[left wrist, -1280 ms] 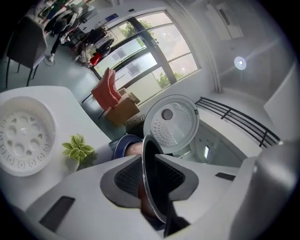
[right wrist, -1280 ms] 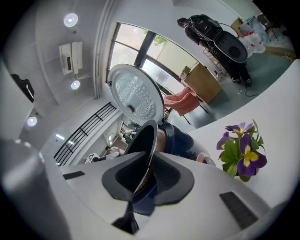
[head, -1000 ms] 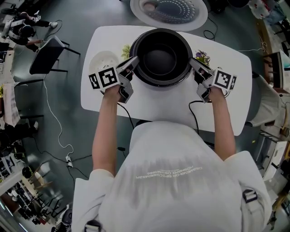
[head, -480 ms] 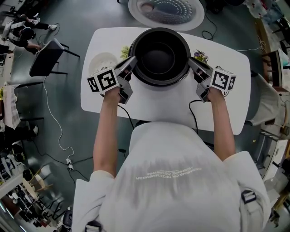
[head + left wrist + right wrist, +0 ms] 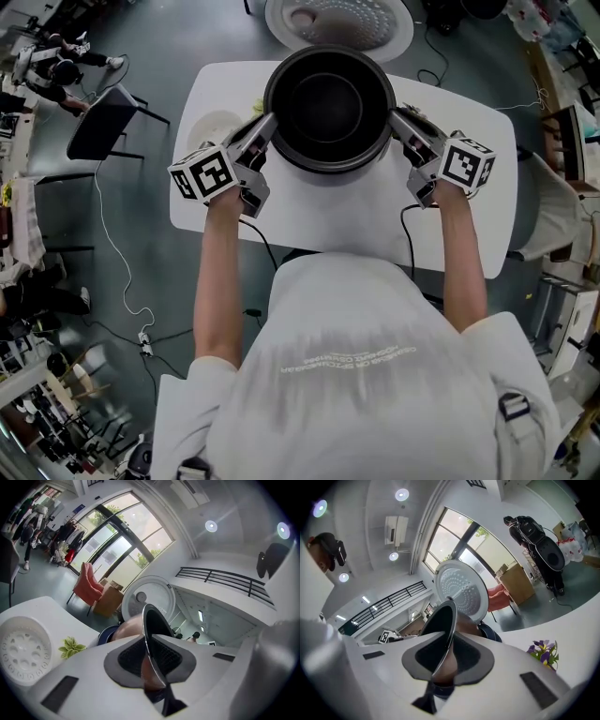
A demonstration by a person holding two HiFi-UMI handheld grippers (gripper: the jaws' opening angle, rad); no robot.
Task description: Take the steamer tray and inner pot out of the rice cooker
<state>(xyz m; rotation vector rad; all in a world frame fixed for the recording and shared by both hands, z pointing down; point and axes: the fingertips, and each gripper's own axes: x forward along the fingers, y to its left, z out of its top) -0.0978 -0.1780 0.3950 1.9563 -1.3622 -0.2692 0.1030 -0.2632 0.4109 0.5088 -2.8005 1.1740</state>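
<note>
Inner pot (image 5: 328,103) — 1, held: L gripper (image 5: 267,123), R gripper (image 5: 396,114) — fingers just widened.

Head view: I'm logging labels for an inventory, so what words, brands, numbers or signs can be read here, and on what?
Too blurred to read: two small lines of shirt print on the person's white shirt.
No letters or numbers, only black-and-white square patterns: left marker cube and right marker cube.
No marking visible on the inner pot.
So nothing legible.
</note>
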